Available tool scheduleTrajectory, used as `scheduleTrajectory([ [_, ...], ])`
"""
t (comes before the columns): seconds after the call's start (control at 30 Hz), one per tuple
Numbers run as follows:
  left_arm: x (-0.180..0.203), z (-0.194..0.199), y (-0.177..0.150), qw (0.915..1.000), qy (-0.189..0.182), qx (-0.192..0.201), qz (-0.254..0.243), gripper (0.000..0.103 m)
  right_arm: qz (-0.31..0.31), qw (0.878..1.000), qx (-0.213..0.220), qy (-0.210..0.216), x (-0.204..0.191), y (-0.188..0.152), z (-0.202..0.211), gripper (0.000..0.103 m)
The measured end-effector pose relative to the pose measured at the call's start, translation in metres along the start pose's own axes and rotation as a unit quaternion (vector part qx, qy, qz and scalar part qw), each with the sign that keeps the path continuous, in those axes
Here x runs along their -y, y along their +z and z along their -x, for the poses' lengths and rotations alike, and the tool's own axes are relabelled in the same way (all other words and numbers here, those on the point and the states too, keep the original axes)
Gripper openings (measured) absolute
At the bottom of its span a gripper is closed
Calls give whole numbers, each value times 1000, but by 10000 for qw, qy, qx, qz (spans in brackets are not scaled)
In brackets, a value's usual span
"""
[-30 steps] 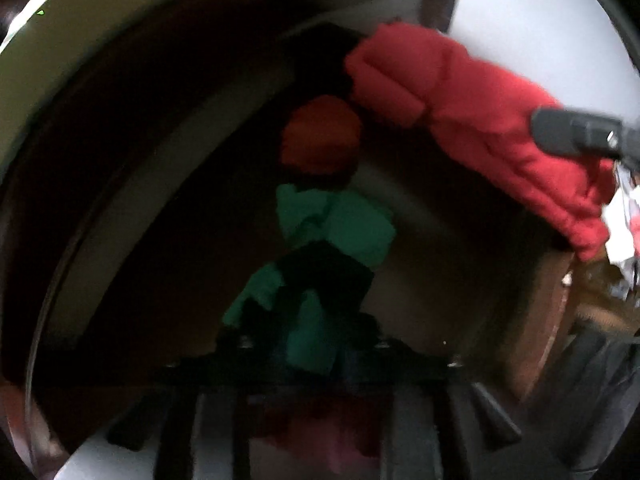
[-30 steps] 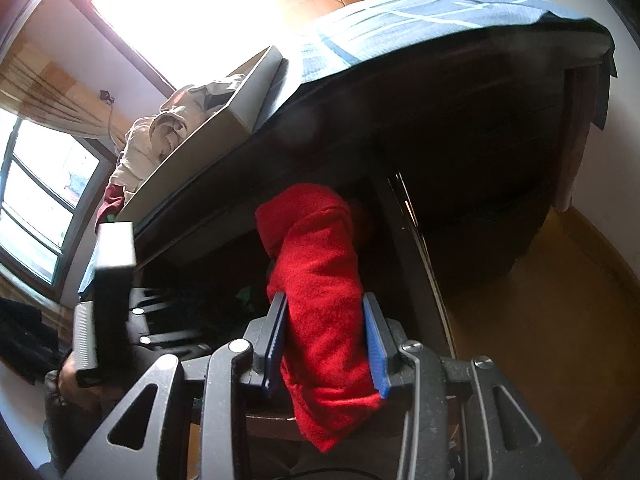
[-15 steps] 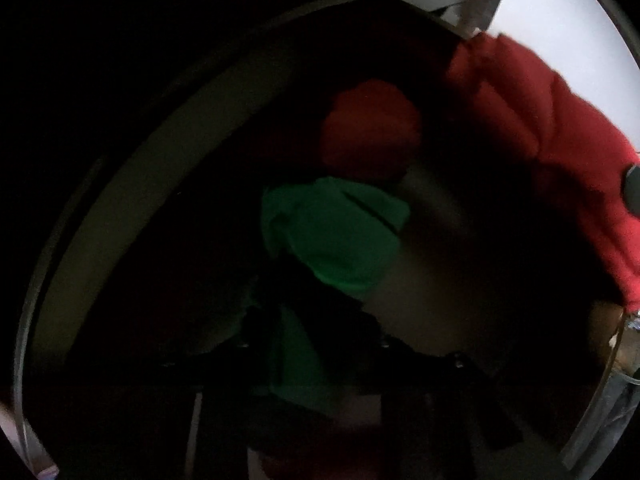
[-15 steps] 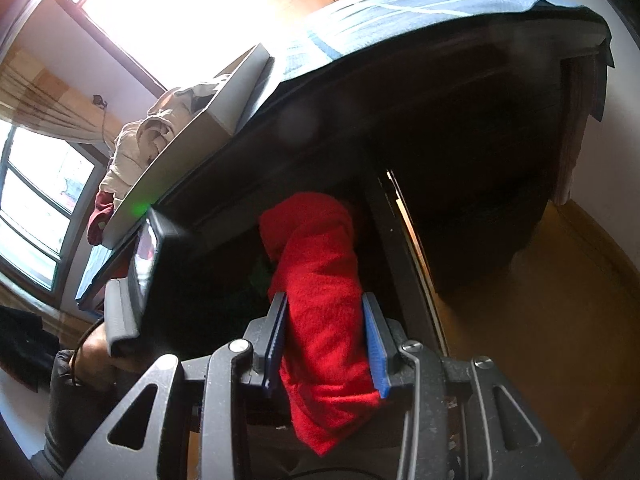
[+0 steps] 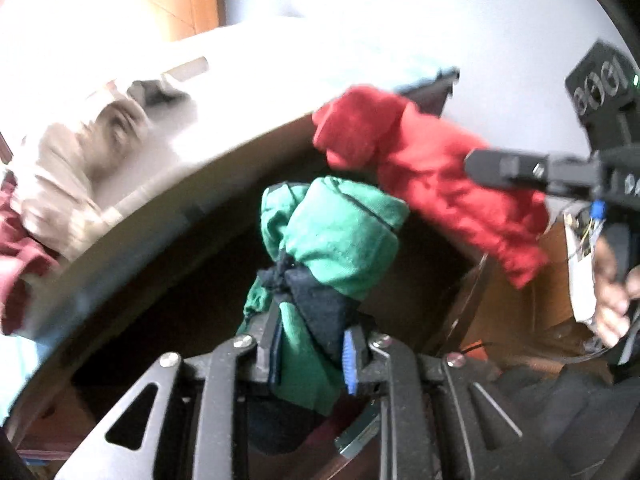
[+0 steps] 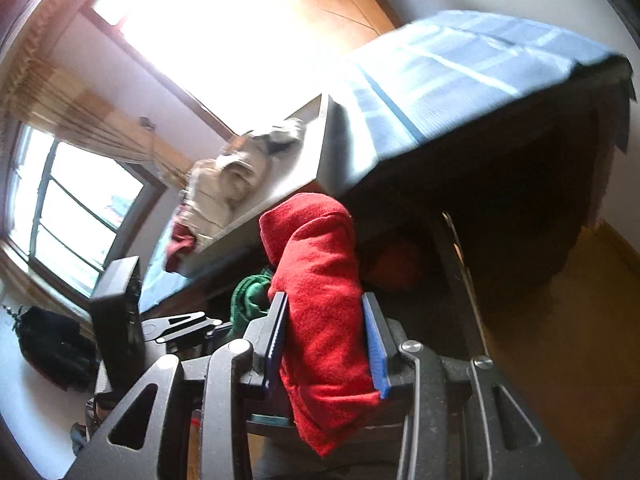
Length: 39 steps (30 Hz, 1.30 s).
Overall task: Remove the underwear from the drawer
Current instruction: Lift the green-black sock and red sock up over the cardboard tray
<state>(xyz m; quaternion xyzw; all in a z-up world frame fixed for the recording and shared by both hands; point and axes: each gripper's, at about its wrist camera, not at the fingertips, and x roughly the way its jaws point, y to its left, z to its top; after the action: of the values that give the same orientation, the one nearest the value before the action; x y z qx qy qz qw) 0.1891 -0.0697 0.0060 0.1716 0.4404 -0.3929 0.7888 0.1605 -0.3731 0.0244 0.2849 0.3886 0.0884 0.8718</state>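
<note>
My left gripper (image 5: 310, 344) is shut on a rolled green underwear with dark trim (image 5: 340, 240) and holds it up in front of the dark open drawer (image 5: 192, 292). My right gripper (image 6: 326, 344) is shut on a red underwear (image 6: 320, 280) held above the drawer. The red underwear also shows in the left wrist view (image 5: 424, 160), with the right gripper's finger (image 5: 508, 168) on it. The green underwear shows in the right wrist view (image 6: 248, 296) at lower left. Another red piece (image 6: 396, 264) lies inside the drawer.
A grey tray (image 5: 168, 168) with beige and maroon clothes (image 5: 60, 184) sits on the table top above the drawer, on a blue cloth (image 6: 460, 72). The drawer's metal rail (image 6: 464, 276) runs at right. Wooden floor (image 6: 560, 320) lies to the right.
My left gripper has pulled back out of the dark drawer with the green underwear in it. My right gripper has lifted slightly with the red underwear.
</note>
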Motion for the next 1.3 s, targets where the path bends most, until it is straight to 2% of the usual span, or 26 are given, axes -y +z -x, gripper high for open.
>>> scheduleTrajectory([
  [0.1,-18,39,10,9994,-41,318,139,21,119,9997,176,138,-15,11,7,38],
  [0.23,-37,51,41,9973,219,612,350,21,259,9982,495,214,-31,36,11,38],
  [0.3,-42,49,61,9959,326,696,482,21,252,9974,637,229,-36,49,8,38],
  [0.33,-40,35,80,9950,405,732,541,21,249,9969,710,236,-38,56,7,38],
  [0.47,-57,25,111,9890,698,847,995,21,303,9948,963,123,-48,81,-6,38],
  [0.5,-57,12,120,9873,728,863,1118,21,293,9943,1015,113,-50,87,-11,38],
  [0.67,-78,-12,142,9765,1031,914,1660,21,331,9914,1254,-175,-58,117,-41,39],
  [0.87,-105,-49,157,9649,1011,807,2286,21,343,9916,1137,-519,-53,147,-94,39],
  [1.07,-114,-73,166,9585,1122,708,2523,22,275,9930,895,-716,-44,160,-138,39],
  [1.2,-124,-87,170,9558,1058,646,2665,24,196,9932,818,-805,-38,164,-155,38],
  [1.3,-125,-89,170,9538,1104,697,2705,25,94,9944,781,-705,-31,167,-162,38],
])
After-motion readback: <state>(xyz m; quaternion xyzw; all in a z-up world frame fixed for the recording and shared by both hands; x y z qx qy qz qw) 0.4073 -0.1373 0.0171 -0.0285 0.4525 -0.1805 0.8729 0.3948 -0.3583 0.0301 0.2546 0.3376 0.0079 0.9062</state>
